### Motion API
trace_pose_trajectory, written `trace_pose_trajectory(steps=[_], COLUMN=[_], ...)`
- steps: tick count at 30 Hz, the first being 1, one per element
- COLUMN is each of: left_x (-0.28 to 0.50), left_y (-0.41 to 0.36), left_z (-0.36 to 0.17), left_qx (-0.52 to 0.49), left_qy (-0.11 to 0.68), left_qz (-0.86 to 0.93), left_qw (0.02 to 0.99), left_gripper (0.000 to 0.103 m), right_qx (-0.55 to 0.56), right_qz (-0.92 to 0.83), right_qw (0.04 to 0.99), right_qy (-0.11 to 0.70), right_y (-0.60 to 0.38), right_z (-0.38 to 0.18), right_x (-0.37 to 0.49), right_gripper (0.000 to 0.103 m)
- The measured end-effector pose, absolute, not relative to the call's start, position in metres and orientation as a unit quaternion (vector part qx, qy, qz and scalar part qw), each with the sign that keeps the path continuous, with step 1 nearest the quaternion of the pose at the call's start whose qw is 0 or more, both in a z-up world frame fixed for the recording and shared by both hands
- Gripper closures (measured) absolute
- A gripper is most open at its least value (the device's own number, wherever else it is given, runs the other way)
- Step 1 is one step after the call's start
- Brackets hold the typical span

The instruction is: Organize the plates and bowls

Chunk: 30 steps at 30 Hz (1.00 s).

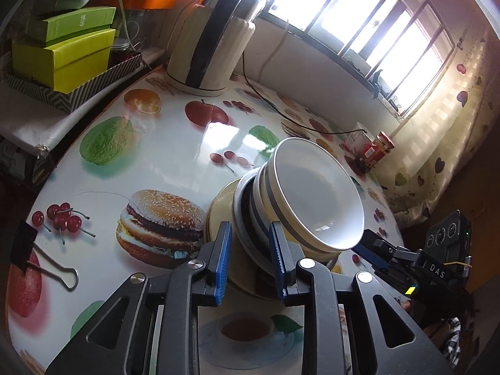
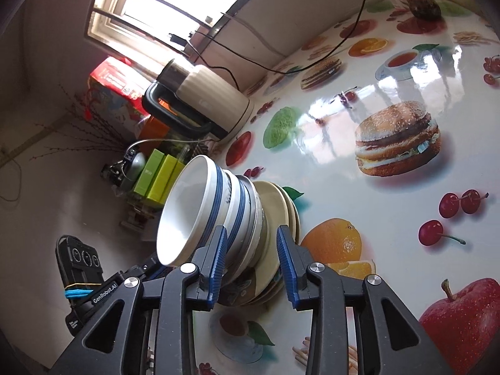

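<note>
Two hand-held grippers [image 1: 250,259] [image 2: 251,262] parted, straddling dish stack [image 1: 300,200] rim.

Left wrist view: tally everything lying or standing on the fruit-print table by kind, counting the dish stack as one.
Dish stack: 1
Kettle: 1
Binder clip: 1
Red-lidded jar: 1
Red-and-white carton: 1
Black cable: 1
Total: 6
</note>
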<state>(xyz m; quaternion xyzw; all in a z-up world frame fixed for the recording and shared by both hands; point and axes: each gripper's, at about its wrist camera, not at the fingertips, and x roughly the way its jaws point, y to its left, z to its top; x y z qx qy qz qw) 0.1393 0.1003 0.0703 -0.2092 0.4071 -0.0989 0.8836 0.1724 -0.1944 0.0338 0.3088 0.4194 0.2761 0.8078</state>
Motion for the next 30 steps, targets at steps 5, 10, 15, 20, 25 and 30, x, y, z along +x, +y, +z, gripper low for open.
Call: trace_pose_trajectory(steps=[5, 10, 15, 20, 25, 30], left_x=[0.124, 0.107, 0.093, 0.079, 0.067, 0.058], left_y=[0.092, 0.076, 0.061, 0.049, 0.041, 0.038], left_z=[0.071, 0.067, 0.062, 0.058, 0.056, 0.046], left_qx=[-0.187, -0.138, -0.107, -0.080, -0.045, -0.029], left_qy=[0.407, 0.408, 0.413, 0.414, 0.406, 0.412], left_qz=[-0.081, -0.065, -0.058, -0.050, -0.024, -0.013], left_qw=[0.890, 0.900, 0.903, 0.905, 0.912, 0.911], left_gripper=[0.077, 0.077, 0.077, 0.077, 0.077, 0.077], right_qx=[0.277, 0.237, 0.192, 0.151, 0.118, 0.090], right_qz=[0.268, 0.255, 0.239, 0.230, 0.217, 0.198], right_qw=[0.829, 0.850, 0.868, 0.881, 0.890, 0.895], right_qy=[0.405, 0.395, 0.391, 0.384, 0.383, 0.390], right_y=[-0.195, -0.193, -0.187, -0.179, -0.173, -0.166], right_z=[0.043, 0.048, 0.049, 0.051, 0.052, 0.046], right_x=[0.153, 0.133, 0.115, 0.098, 0.084, 0.075], right_gripper=[0.063, 0.059, 0.056, 0.053, 0.050, 0.040])
